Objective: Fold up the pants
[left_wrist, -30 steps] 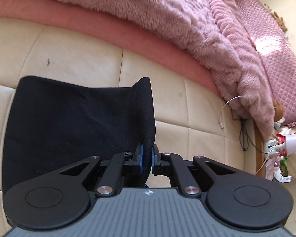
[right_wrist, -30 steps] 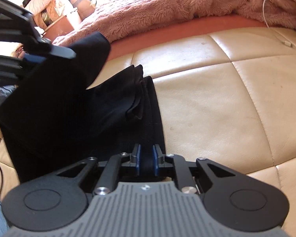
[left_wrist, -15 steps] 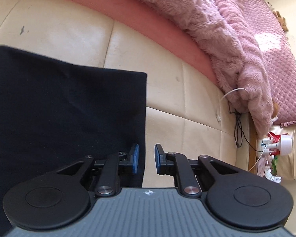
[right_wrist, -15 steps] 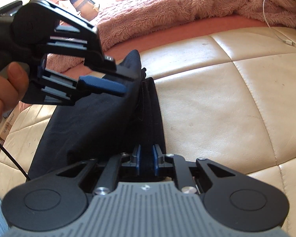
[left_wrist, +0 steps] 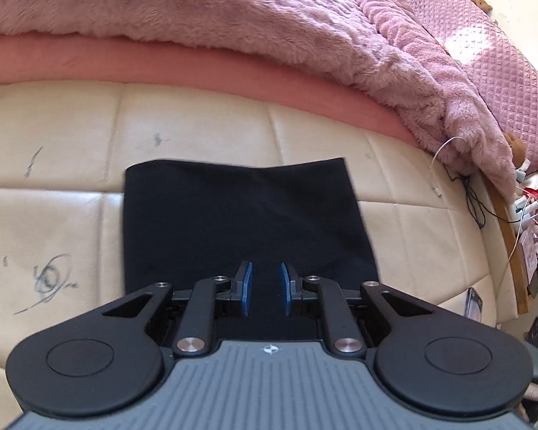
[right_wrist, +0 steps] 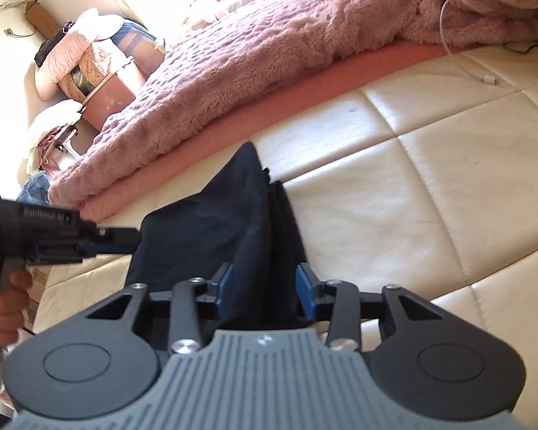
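Our left tongs [left_wrist: 265,288] stand parted with nothing between the pads, hovering above the pants [left_wrist: 240,215]. Our right tongs [right_wrist: 265,288] gape wide around a raised ridge of cloth without gripping it. The pants lie as a compact black rectangle on the cream cushion [left_wrist: 412,236], beside the pink blanket [left_wrist: 269,25]. We judge the fold nearly done; only smoothing that ridge remains. A second ago both tongs pinched the cloth, the left lifting an edge; now both have let go.
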`<control>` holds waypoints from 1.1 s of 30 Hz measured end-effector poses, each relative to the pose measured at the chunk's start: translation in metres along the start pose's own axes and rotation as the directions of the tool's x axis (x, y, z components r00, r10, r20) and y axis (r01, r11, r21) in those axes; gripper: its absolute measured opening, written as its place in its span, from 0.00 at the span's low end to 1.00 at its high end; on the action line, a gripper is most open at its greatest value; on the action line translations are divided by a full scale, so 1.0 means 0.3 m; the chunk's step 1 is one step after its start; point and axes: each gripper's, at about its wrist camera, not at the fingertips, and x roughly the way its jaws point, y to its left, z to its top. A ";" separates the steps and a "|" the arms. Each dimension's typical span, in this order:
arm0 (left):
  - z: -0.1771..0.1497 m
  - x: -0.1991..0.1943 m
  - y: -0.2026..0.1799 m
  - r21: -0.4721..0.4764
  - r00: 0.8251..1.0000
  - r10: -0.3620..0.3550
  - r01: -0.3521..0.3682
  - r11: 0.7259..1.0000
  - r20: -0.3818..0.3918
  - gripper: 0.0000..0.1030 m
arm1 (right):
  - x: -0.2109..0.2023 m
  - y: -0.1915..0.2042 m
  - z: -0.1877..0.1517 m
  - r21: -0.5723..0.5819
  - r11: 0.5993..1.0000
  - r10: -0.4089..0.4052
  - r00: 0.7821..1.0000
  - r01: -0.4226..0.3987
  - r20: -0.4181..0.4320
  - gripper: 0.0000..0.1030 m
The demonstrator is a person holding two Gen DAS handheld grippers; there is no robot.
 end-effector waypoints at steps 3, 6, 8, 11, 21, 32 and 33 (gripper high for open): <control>-0.040 -0.028 0.079 -0.038 1.000 -0.029 0.029 0.999 -0.004 0.17 | 0.046 -0.027 -0.014 0.083 0.996 0.041 0.998 -0.037 -0.050 0.34; -0.067 -0.044 0.123 -0.038 0.999 -0.036 0.036 0.999 -0.002 0.17 | 0.047 -0.020 -0.005 0.109 0.993 0.057 0.996 -0.050 -0.063 0.06; -0.077 -0.040 0.138 -0.013 0.999 -0.035 0.035 0.999 -0.002 0.17 | 0.010 0.029 0.020 0.061 0.997 0.050 0.998 -0.048 -0.037 0.05; -0.095 -0.019 0.152 0.027 0.999 -0.033 0.032 0.999 0.011 0.17 | -0.028 0.082 0.043 -0.012 1.000 -0.006 1.000 0.006 -0.011 0.04; -0.152 0.071 0.198 0.015 1.000 -0.005 0.006 1.000 -0.012 0.08 | 0.130 0.006 -0.040 -0.096 0.967 -0.242 0.968 0.235 -0.071 0.02; -0.056 -0.009 0.229 0.018 0.996 0.005 -0.007 1.000 0.088 0.09 | 0.068 0.076 0.082 -0.204 0.941 -0.277 0.961 0.271 0.000 0.15; -0.035 -0.007 0.233 0.012 0.995 0.007 -0.008 1.000 0.097 0.09 | 0.071 0.089 0.110 -0.216 0.942 -0.261 0.965 0.258 0.012 0.15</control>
